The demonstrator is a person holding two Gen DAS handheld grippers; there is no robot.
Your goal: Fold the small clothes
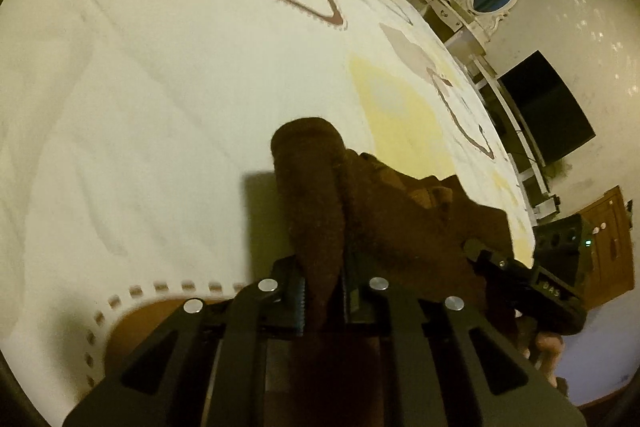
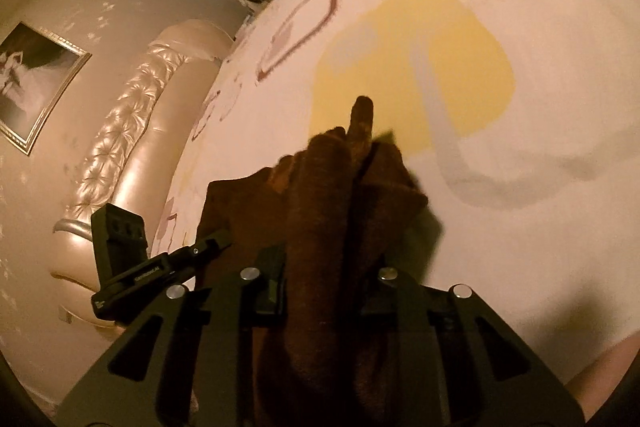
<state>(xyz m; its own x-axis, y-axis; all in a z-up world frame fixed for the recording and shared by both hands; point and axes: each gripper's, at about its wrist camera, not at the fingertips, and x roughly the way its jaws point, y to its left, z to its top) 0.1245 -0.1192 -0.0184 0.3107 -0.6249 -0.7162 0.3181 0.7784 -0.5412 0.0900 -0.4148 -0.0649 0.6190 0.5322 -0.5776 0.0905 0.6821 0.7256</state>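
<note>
Left claw (image 1: 322, 291): jaws nearly together, pinched on a bunched fold of the brown garment (image 1: 360, 195), with fabric filling the gap between the ribbed pads. The cloth rises out of the jaws as a thick rolled hump and trails off to the right toward the other claw, whose black body shows at the right edge of the left view. The garment sits on the bed (image 1: 140, 87), over a cream bedspread with yellow and brown patches, near the bed's edge. Right claw (image 2: 328, 287): also closed down on the same brown garment, a fatter wad this time, so the jaws stand a bit wider; a narrow tip of cloth pokes forward past the bundle over the yellow patch. So both claws have it, one on each end, and the cloth between them is slack and crumpled, not stretched. Handling read: fuzzy knit or fleece, light, fully limp, no stiffness to hold a crease, not fragile, and the grippy nap makes slip unlikely. Risk is layers: each pinch likely holds several thicknesses, so pulling apart may not spread it flat. Better hold points would be single-layer corners or a hem edge, but I can't tell from here which part of the garment either claw has. Far right, a bare bit of the person's skin at frame edge.
</note>
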